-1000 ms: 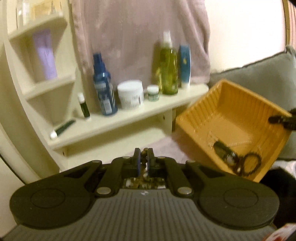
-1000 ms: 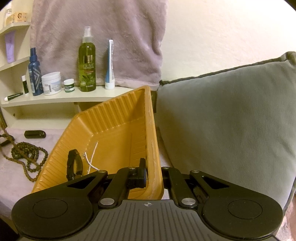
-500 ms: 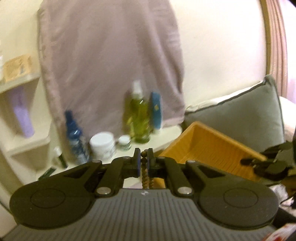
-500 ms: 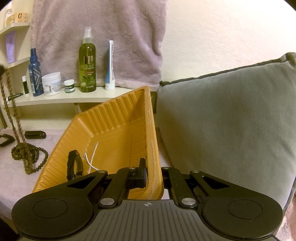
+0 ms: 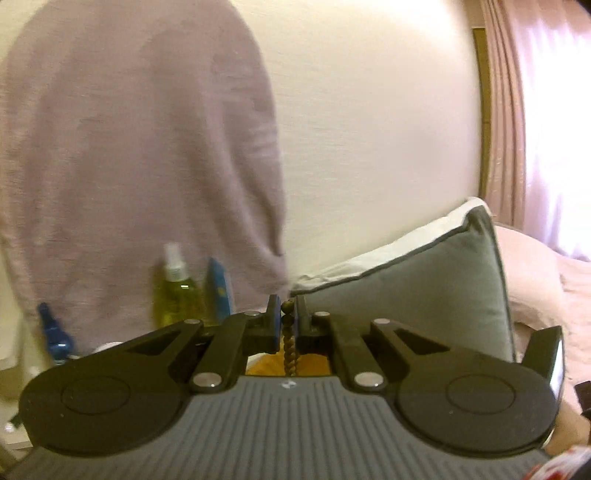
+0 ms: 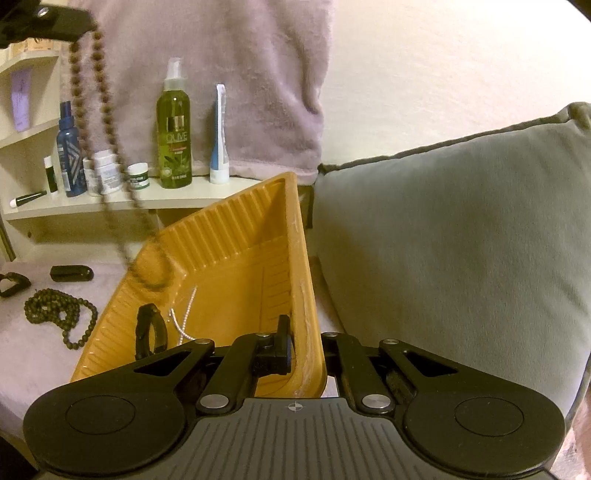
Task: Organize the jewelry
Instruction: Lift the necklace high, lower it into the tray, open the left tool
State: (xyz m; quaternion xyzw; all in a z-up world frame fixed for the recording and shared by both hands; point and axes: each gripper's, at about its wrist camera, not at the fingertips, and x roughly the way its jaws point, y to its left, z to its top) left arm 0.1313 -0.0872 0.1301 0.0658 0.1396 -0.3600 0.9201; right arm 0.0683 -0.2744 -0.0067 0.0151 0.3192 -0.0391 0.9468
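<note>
My left gripper (image 5: 287, 316) is shut on a brown bead necklace (image 5: 289, 354) and holds it high. In the right wrist view the left gripper (image 6: 79, 27) is at the top left, and the necklace (image 6: 107, 122) hangs down from it with its lower end over the orange tray's left corner. My right gripper (image 6: 304, 343) is shut on the near rim of the orange tray (image 6: 236, 258), which stands tilted on the bed. A black bracelet (image 6: 149, 330) and a thin silver chain (image 6: 184, 317) lie in the tray. A second dark bead necklace (image 6: 59, 314) lies on the bedcover left of the tray.
A grey cushion (image 6: 454, 236) stands right of the tray. A cream shelf (image 6: 122, 201) behind holds a green spray bottle (image 6: 173, 129), a blue bottle (image 6: 68, 155) and small jars. A mauve towel (image 6: 207, 70) hangs above. A small black object (image 6: 72, 273) lies on the bedcover.
My left gripper has lifted the brown bead necklace off the bedcover, raised it and carried it right, over the tray's left corner. The right gripper and the tray have not moved.
</note>
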